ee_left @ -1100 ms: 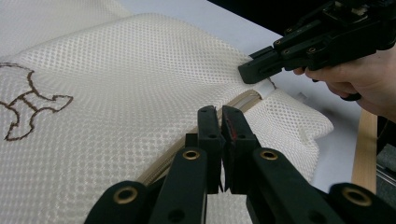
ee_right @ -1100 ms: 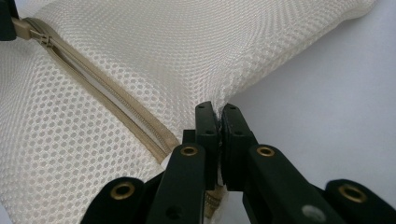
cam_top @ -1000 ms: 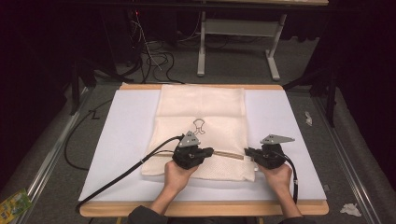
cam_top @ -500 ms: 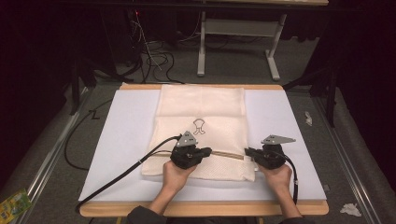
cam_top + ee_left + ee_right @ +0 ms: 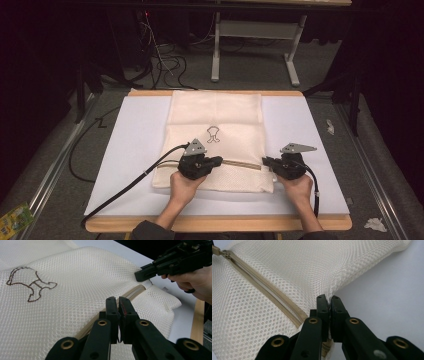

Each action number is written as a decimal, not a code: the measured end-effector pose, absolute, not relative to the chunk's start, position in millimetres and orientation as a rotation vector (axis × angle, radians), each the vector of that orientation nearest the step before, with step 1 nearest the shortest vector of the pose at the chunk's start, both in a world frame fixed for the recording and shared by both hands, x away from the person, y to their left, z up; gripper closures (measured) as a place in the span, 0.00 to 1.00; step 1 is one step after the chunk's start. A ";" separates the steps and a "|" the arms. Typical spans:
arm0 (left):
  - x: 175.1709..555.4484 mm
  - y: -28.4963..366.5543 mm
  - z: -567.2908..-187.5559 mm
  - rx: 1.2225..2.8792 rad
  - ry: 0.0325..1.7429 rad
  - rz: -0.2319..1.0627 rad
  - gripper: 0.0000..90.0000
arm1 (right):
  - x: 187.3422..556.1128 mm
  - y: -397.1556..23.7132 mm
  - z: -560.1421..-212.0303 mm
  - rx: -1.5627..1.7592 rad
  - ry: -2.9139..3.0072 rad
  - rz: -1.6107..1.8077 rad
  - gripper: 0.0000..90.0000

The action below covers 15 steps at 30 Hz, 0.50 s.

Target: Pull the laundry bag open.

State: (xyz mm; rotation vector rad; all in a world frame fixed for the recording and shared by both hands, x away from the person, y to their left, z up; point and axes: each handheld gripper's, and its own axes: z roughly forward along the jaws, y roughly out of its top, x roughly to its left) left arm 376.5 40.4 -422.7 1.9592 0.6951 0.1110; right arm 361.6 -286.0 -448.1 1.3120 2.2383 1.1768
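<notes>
White table point(image 5: 130, 150) bears mesh bag point(image 5: 215, 120), both claws pinching its zipper point(image 5: 242, 164).

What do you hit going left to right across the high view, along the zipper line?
Cable → left tongs → zipper → right tongs → bare mat

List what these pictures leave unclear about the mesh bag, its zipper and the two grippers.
- Zipper pull: in the left gripper view the shut left gripper covers the zipper there, so what it pinches is unclear.
- Zipper end: in the right gripper view the right gripper hides it.
- Bag contents: the mesh bag is too opaque to show any.
- Brown outline print: too small to read in the high view.
</notes>
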 end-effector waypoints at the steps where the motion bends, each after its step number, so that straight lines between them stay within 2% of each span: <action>1: 376.2 40.5 -423.1 1.959 0.697 0.108 0.97 | 361.5 -286.5 -448.0 1.316 2.239 1.183 0.98; 15: 376.8 48.3 -424.6 1.962 0.712 0.111 0.97 | 363.3 -289.7 -447.8 1.331 2.233 1.190 0.98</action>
